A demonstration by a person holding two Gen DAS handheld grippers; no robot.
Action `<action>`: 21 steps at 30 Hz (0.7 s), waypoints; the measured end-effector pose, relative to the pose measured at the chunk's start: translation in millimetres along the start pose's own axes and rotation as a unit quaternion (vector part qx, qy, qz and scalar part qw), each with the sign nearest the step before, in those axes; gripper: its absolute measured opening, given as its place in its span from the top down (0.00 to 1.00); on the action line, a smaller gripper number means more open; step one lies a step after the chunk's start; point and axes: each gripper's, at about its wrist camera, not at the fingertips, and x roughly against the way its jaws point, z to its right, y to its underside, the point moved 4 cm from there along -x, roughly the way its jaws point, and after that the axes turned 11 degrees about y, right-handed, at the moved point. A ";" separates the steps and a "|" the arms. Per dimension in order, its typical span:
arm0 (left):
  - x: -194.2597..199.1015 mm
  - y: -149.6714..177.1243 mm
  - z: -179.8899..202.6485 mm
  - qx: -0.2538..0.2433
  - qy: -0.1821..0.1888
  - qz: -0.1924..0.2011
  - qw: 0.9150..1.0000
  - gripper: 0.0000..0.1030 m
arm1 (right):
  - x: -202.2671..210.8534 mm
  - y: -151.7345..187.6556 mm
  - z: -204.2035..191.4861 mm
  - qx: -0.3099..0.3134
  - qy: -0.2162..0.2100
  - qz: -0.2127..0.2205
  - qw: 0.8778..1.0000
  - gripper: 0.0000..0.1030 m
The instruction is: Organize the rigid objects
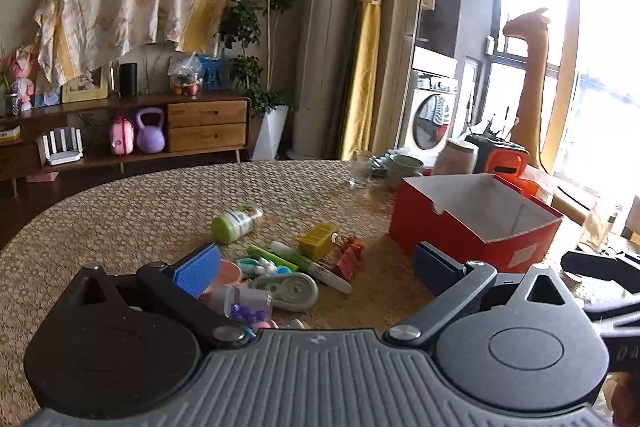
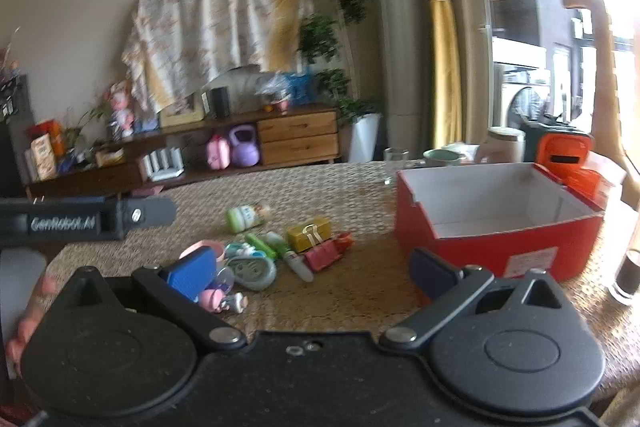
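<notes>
Stationery is heaped beside the red box. Purple pushpins are shown only at the left gripper; fingers only beside the right gripper. Both jaws are spread wide, empty.

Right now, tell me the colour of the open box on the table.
Red outside, white inside; the box shows best in the right wrist view.

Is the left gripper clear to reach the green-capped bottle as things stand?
Probably yes. The left gripper is open and empty, and the green-capped bottle lies alone beyond the stationery pile, nothing on it; the approach just passes over that pile.
</notes>
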 end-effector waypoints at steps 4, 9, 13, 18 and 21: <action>-8.7 -5.1 -11.3 -0.006 -0.029 0.001 1.000 0.00 | -11.6 -1.6 -11.0 0.022 -0.026 -0.006 0.999 0.00; -21.6 -6.5 -28.2 -0.001 -0.046 -0.009 0.999 0.00 | -24.0 -1.4 -22.6 0.046 -0.053 -0.010 0.997 0.00; -29.5 -2.3 -43.4 0.003 -0.065 -0.017 0.998 0.00 | -38.3 3.9 -33.8 0.073 -0.072 -0.020 0.995 0.00; -42.6 11.4 -65.6 0.017 -0.075 -0.042 0.996 0.00 | -57.0 14.9 -50.6 0.103 -0.104 -0.036 0.989 0.01; -50.4 21.4 -73.3 0.025 -0.072 -0.059 0.995 0.00 | -68.5 24.0 -60.6 0.121 -0.125 -0.055 0.983 0.03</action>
